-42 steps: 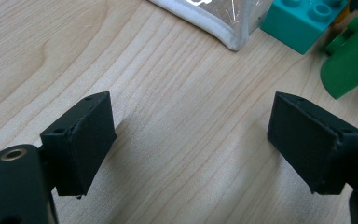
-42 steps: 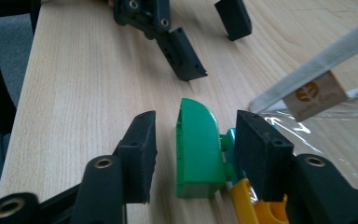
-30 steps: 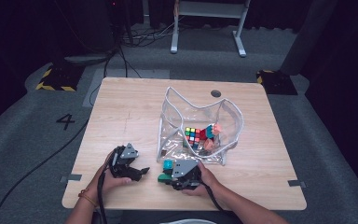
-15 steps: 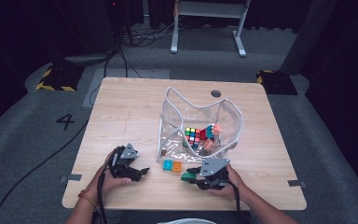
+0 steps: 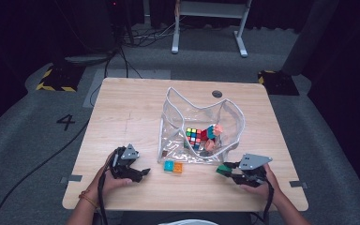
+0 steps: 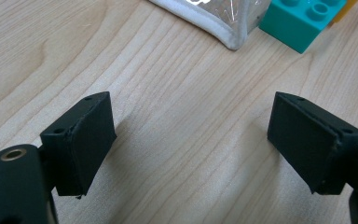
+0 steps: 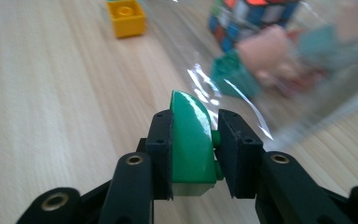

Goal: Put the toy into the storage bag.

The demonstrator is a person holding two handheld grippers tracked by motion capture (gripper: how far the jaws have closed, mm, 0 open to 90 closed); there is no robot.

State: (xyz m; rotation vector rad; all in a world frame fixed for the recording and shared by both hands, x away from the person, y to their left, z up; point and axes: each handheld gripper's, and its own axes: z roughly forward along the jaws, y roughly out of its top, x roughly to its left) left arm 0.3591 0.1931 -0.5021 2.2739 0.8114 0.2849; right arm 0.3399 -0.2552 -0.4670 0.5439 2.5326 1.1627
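My right gripper (image 5: 226, 169) was clamped on a green brick (image 7: 191, 140). The brick stood on edge between my two black pads, its curved glossy face rising above their tips and a stud poking toward the right pad. From the high view that gripper lay at the near right part of the table (image 5: 131, 112), with the green piece at its tip pointing toward the clear plastic bag (image 5: 201, 129) and stopping just short of the bag's near right corner.

Through the bag's wall, in my right gripper view, I could make out a colour cube (image 7: 254, 16), a pinkish piece (image 7: 268, 53) and a teal piece (image 7: 233, 74), all blurred. An orange brick (image 7: 127, 17) sat on the wood outside the bag, farther off to the left of my jaws.

My left gripper (image 5: 138, 171) rested at the near left, its jaws wide apart with bare wood between them. Ahead of it, beyond the bag's white-trimmed corner (image 6: 223, 35), lay a teal brick (image 6: 303, 21), well clear of my pads. In the high view that teal brick lay touching the orange one, just in front of the bag, between my two grippers.
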